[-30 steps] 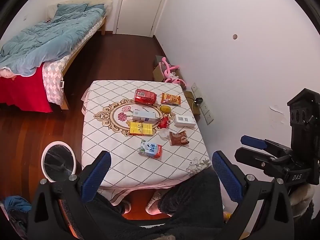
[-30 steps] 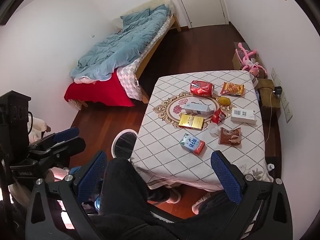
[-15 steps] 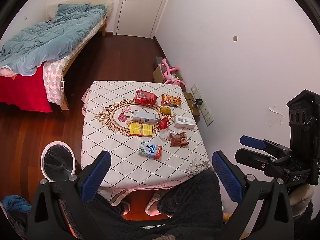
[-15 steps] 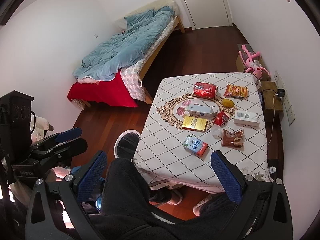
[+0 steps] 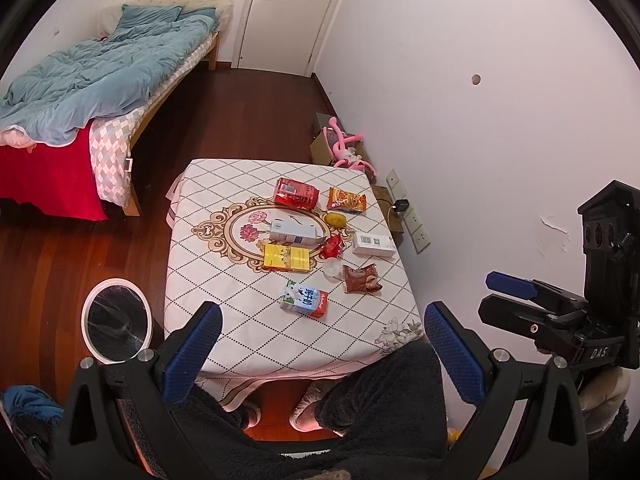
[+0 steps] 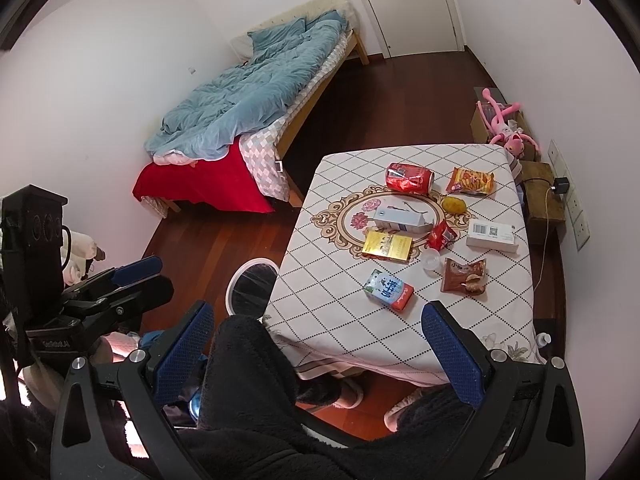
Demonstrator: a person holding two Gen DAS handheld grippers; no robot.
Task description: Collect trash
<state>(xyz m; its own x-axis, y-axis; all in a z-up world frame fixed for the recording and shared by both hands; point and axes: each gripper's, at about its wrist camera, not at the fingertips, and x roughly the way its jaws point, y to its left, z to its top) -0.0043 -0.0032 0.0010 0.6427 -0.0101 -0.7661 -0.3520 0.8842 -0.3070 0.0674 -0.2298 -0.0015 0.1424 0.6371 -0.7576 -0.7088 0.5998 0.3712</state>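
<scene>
**A:** What changed over the last second?

**B:** Very little. The litter on the table [image 5: 200, 264] has not shifted; the view has only drifted slightly, so collecting has not begun.

**A:** What does the trash look like?

**B:** At frame centre, nearest the viewer, a blue-and-orange milk carton [image 5: 305, 300] lies flat. Beside it to the right is a brown snack wrapper [image 5: 361, 277]; above, a yellow box [image 5: 286, 258], a pale blue carton [image 5: 294, 232], a red wrapper [image 5: 332, 246], a crushed red can [image 5: 295, 193], an orange chip bag [image 5: 346, 200] and a white box [image 5: 374, 244].

**A:** And where does it go?

**B:** Probably the white-rimmed bin [image 5: 116, 319] on the floor, lower left, just beside the table.

**A:** The tongs?

**B:** The left gripper [image 5: 322, 350] and right gripper [image 6: 318, 350] both gape wide, empty, well short of the litter.
</scene>
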